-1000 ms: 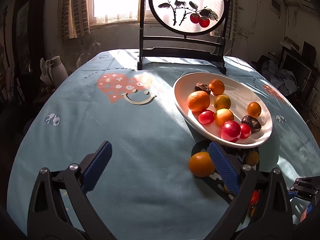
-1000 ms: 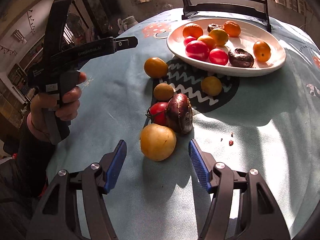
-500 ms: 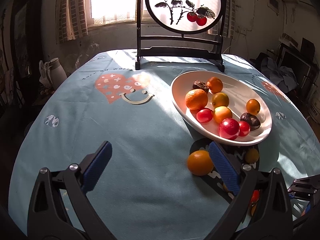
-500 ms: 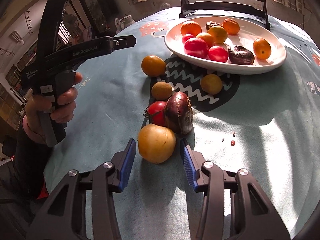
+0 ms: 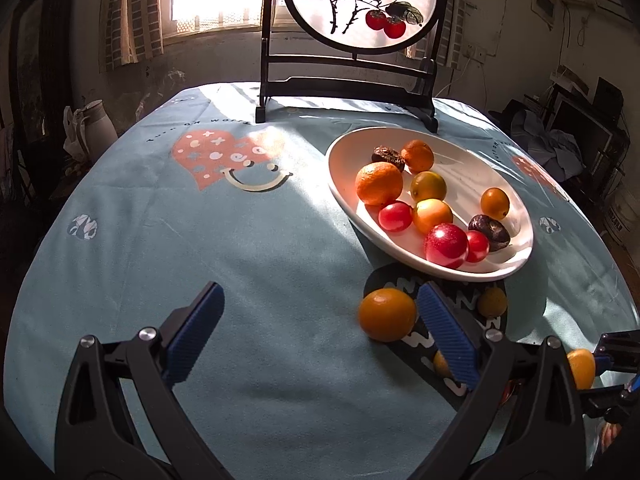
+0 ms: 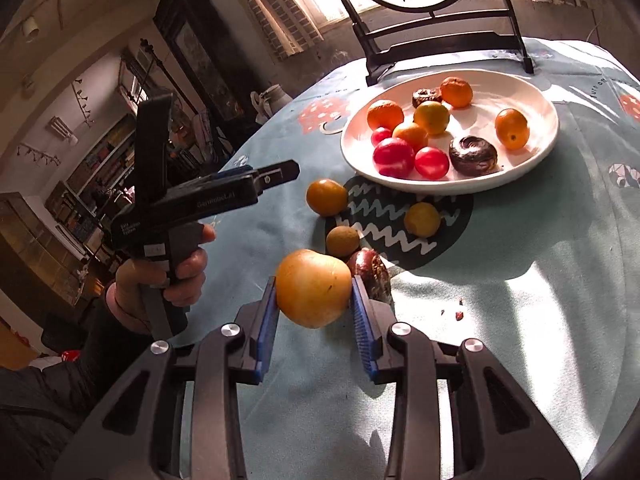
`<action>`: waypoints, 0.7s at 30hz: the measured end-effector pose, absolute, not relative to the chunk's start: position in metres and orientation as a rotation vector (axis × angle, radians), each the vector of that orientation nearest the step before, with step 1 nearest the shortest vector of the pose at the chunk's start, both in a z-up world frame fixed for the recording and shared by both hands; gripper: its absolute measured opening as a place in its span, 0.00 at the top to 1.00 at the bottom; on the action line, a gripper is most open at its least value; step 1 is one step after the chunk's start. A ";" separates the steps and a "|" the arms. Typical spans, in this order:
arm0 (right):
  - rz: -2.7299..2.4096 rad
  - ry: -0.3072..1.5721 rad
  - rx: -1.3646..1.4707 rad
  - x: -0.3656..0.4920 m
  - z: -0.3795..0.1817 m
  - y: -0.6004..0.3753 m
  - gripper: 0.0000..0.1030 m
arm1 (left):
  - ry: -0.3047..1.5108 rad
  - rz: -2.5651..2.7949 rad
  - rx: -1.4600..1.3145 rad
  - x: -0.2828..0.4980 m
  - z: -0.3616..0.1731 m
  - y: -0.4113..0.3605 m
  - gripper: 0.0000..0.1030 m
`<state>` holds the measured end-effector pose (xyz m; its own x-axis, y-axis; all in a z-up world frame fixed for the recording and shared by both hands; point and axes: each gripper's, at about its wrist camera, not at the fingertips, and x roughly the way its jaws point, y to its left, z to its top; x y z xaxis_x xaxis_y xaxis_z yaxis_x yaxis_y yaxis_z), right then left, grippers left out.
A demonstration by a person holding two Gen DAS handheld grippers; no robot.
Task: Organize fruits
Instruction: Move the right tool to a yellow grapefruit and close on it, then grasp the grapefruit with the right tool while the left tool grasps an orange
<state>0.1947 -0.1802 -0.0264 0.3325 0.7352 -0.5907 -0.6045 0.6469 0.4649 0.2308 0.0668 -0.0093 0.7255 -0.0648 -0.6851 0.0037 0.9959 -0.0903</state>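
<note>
My right gripper is shut on a large yellow fruit, held just above the cloth; the fruit also shows at the right edge of the left wrist view. A white oval plate holds several oranges, red fruits and dark fruits. On the cloth lie an orange, a small yellow fruit, a brownish round fruit and a dark purple fruit. My left gripper is open and empty above the cloth, left of the orange. The plate is ahead on the right.
A dark wooden stand with a round painted screen stands at the table's far edge. The light blue tablecloth covers the round table. A white jug stands beyond the left edge. Crumbs lie by the dark fruit.
My right gripper closed on the yellow fruit and lifted it slightly off the cloth. The left gripper stayed open and shifted only a little.
</note>
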 end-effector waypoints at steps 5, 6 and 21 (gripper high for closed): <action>0.841 0.851 0.221 0.201 -0.022 -0.190 0.65 | 0.779 -0.102 -0.037 0.233 -0.018 0.049 0.08; 0.839 0.848 0.221 0.200 -0.021 -0.190 0.65 | 0.780 -0.108 -0.023 0.234 -0.020 0.045 0.08; 0.821 0.841 0.204 0.199 -0.023 -0.190 0.65 | 0.879 -0.153 0.026 0.256 -0.047 0.023 0.55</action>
<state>0.1989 -0.1901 -0.0231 0.3877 0.7157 -0.5810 -0.5634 0.6828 0.4651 0.2557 0.0228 -0.0469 0.6277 -0.1229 -0.7687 0.1442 0.9887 -0.0403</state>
